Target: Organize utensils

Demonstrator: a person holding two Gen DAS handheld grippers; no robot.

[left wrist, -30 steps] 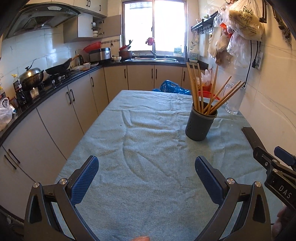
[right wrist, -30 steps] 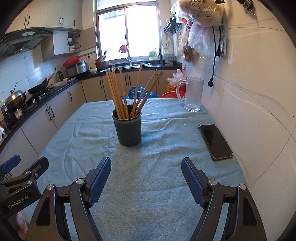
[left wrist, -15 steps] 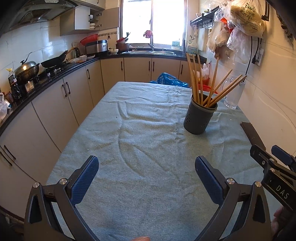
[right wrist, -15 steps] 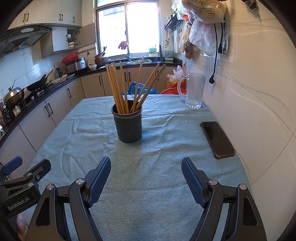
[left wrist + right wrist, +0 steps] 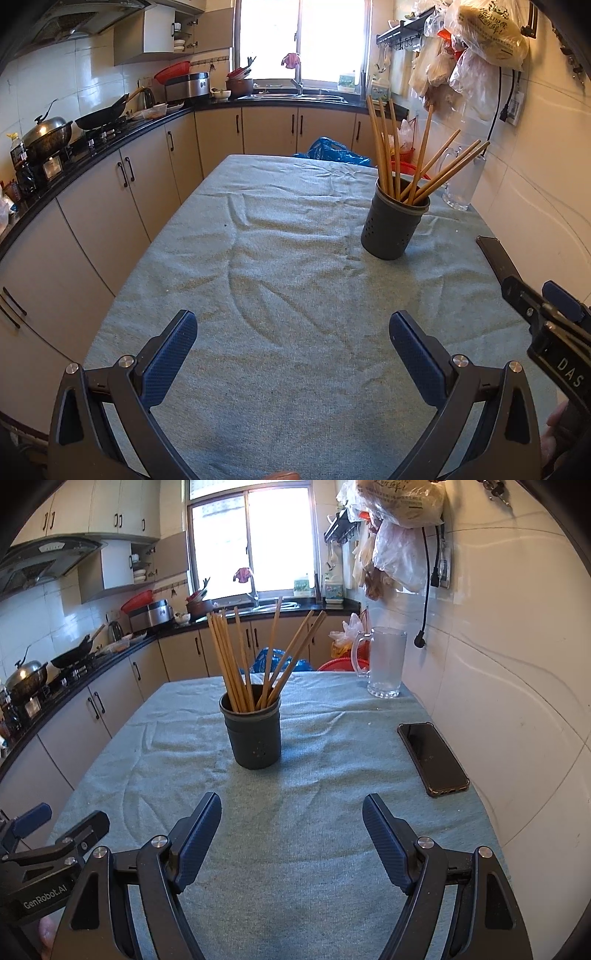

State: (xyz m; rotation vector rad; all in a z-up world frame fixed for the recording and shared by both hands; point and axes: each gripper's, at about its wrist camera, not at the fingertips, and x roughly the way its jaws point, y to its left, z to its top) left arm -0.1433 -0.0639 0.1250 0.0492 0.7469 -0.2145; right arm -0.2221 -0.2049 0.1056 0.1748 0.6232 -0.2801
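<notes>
A dark grey perforated holder (image 5: 393,221) (image 5: 253,731) stands upright on the teal cloth-covered table (image 5: 280,280) (image 5: 303,812). Several wooden chopsticks (image 5: 410,162) (image 5: 255,661) stick out of it, fanned apart. My left gripper (image 5: 293,332) hovers open over the cloth, well short of the holder and to its left, nothing between its blue pads. My right gripper (image 5: 291,819) is open too, empty, with the holder straight ahead of it. Each gripper's body shows at the edge of the other's view.
A black phone (image 5: 432,758) lies by the right wall. A glass mug (image 5: 384,664) stands at the table's far right corner. Kitchen counters with a wok and pots (image 5: 74,129) run along the left. Plastic bags (image 5: 395,535) hang on the wall.
The left wrist view has tipped slightly, so the holder and table sit a little lower and farther than a second ago. The right gripper has kept still. Both stay open.
</notes>
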